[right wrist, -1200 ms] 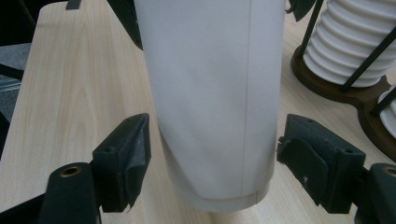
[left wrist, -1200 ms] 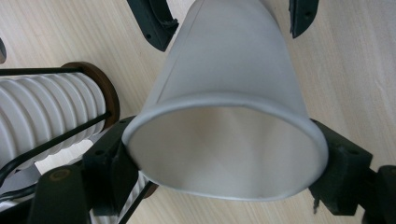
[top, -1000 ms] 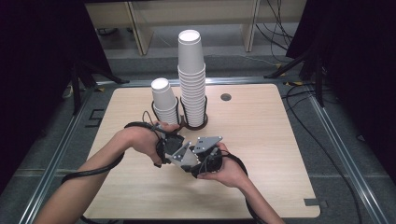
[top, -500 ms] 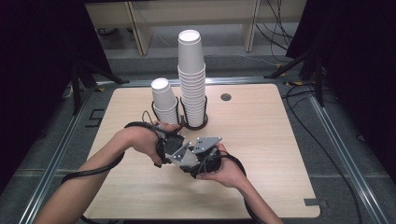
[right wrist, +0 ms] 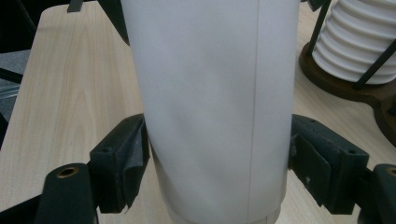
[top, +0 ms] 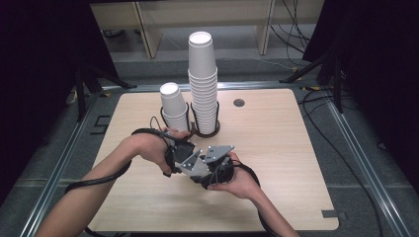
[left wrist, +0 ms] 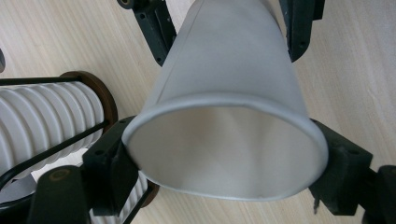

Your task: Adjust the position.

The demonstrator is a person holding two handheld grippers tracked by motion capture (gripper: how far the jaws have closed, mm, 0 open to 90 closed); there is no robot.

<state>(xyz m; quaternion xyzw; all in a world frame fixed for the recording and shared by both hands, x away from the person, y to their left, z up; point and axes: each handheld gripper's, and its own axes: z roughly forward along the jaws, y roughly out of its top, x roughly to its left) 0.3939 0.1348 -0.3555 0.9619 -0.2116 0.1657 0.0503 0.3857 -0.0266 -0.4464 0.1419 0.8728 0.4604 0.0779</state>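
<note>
The person holds both tools close together over the near middle of the wooden table point(top: 276, 133), the two bodies almost meeting. The left gripper point(top: 184, 150) has a white paper cup point(left wrist: 224, 116) pinched by its open rim; in the left gripper view the rim is squeezed slightly oval, with a black pad pressing on each side of it. The jaws there are as tight as they go, clamped on the cup.

The right gripper point(top: 210, 165) comes at the same cup from the other end. In the right gripper view the cup's wall point(right wrist: 210, 107) stands between the two black jaws and fills the gap from pad to pad. Its jaws have just been opening. The left-hand pad sits against the wall, and the right-hand one is right at it, though I cannot tell whether either presses with any force. In the left gripper view, the far jaws of the other tool stand on either side of the cup's narrow end.

Just beyond the grippers, toward the far edge of the table, stands a dark wire holder point(top: 205, 131) with two stacks of white cups: a tall stack point(top: 202, 79) and a short stack point(top: 173, 106) to the left of it. A cable point(top: 99, 175) trails back under the left forearm.
</note>
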